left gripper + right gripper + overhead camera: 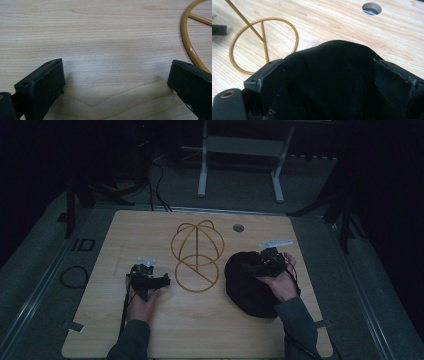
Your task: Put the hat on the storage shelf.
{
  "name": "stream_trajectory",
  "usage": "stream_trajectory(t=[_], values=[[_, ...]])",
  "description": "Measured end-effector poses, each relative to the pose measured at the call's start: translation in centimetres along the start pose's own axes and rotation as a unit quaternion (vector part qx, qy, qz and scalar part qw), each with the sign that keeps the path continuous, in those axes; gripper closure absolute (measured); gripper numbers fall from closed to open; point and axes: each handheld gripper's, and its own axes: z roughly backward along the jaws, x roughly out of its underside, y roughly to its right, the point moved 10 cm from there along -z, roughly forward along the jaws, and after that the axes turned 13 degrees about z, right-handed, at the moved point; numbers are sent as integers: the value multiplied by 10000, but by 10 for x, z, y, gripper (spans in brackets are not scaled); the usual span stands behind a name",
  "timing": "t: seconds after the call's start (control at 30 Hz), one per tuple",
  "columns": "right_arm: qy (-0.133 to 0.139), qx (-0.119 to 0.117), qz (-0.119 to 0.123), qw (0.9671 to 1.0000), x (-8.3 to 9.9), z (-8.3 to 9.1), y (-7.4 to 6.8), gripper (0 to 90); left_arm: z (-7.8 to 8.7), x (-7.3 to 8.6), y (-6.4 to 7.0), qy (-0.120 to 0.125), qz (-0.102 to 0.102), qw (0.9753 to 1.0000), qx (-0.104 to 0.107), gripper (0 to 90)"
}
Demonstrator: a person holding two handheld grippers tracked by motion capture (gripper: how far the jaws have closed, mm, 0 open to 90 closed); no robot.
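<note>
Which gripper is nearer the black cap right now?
Right. The right gripper sits on the black cap, jaws open around its fabric; the left gripper is across the gold wire stand, over bare table.

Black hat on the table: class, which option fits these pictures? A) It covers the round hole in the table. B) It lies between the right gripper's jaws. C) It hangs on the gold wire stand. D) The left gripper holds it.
B: in the right gripper view the black hat sits between the jaws of the right gripper, which are spread wide around it.
</note>
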Motion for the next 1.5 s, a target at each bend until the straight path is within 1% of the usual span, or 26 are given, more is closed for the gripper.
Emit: stream_trajectory(t=[0.1, 0.13, 0.27, 0.3, 0.4, 0.43, 0.67, 0.7, 0.77, 0.8, 0.83, 0.87, 0.9, 0.97, 1.0, 1.03, 1.13, 1.17, 1.2, 1.23, 1.3, 1.5], values=[[-173, 7, 41, 9998, 3, -7, 0, 89, 0, 0, 0, -4, 1, 10000, 0, 7], [-261, 19, 18, 9997, 6, -10, 1, 83, 0, 0, 0, -6, -2, 10000, -1, 7], [-349, 4, 6, 9994, 10, -13, 2, 83, 0, 0, 0, -13, -12, 10000, -5, 7], [-439, -21, 20, 9990, 14, -15, 3, 83, 0, 0, 0, -14, -11, 10000, -3, 7], [-500, -87, 33, 9987, 17, -17, 1, 83, 0, 0, 0, -15, -11, 10000, -3, 7], [-580, -113, 54, 9982, 20, -19, 1, 83, 0, 0, 0, -13, -10, 10000, -3, 7], [-826, -94, 152, 9964, 28, -24, 0, 94, 0, 0, 0, -14, -12, 10000, -2, 7], [-867, -88, 133, 9961, 29, -24, 0, 129, 0, 0, 0, -13, -10, 10000, -3, 7], [-981, -51, 126, 9951, 32, -24, 1, 235, 0, 0, 0, -14, -12, 10000, -1, 7], [-981, -51, 126, 9951, 32, -24, 1, 235, 0, 0, 0, -15, -12, 10000, -3, 7], [-1004, -35, 141, 9948, 33, -24, 2, 287, 0, 0, 0, -14, -11, 10000, -2, 7], [-1073, -61, 142, 9941, 35, -23, 2, 462, 0, 0, 0, -14, -12, 10000, -2, 7], [-1073, -61, 142, 9941, 35, -23, 2, 462, 0, 0, 0, -19, -15, 10000, -3, 7], [-1086, -103, 107, 9940, 37, -23, 3, 531, 0, 0, 0, -21, -18, 10000, -4, 7], [-1108, -140, 108, 9937, 38, -23, 4, 615, 0, 0, 0, -20, -17, 10000, -3, 7], [-1108, -140, 108, 9937, 38, -23, 4, 615, 0, 0, 0, -19, -16, 10000, -2, 7], [-1183, -140, 152, 9928, 40, -23, 4, 694, 0, 0, 0, -19, -17, 10000, -3, 7], [-1196, -122, 138, 9927, 39, -23, 5, 770, 0, 0, 0, -19, -17, 10000, -4, 7], [-1180, -128, 118, 9929, 39, -23, 5, 802, 0, 0, 0, -19, -17, 10000, -4, 7], [-1180, -128, 118, 9929, 39, -23, 5, 802, 0, 0, 0, -19, -16, 10000, -4, 7], [-1179, -140, 86, 9929, 38, -23, 5, 849, 0, 0, 0, -19, -15, 10000, -3, 7], [-1150, -129, 140, 9932, 35, -19, 5, 858, 0, 0, 0, -12, -9, 10000, -2, 7]])
